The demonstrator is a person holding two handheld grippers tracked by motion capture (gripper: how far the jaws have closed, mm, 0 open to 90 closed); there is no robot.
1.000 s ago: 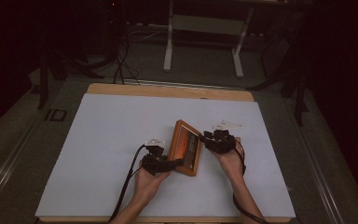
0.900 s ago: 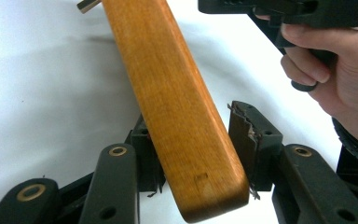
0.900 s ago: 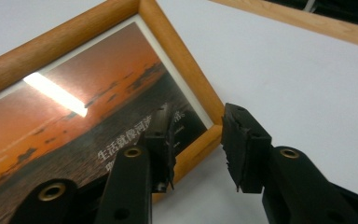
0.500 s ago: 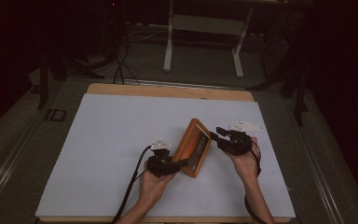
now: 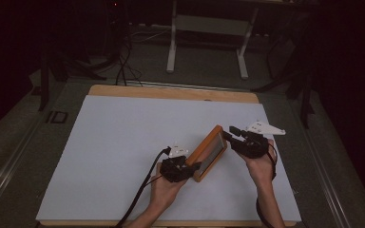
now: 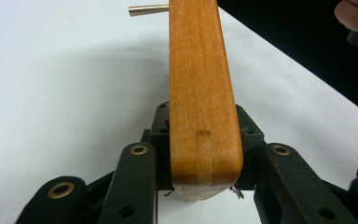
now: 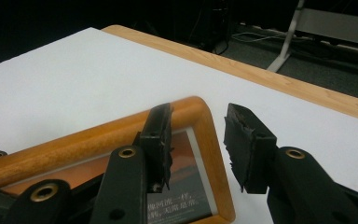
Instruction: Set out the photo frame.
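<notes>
Left claw: jaws have just been closing and are now clamped on the near end of the wooden picture frame, one pad seen against each face in the left gripper view. The frame is held tilted on edge over the white table, right of centre, glass side towards the right hand. A brass pin is seen jutting from the frame's far end.

Right claw: jaws stand apart, nothing held; they have just been opening and now sit at the frame's far corner, not gripping.

For a clean stand-up, the clamp should be kept firm and the frame lowered onto its bottom edge with the support freed first; a twist in the grip could tip it glass-down.
</notes>
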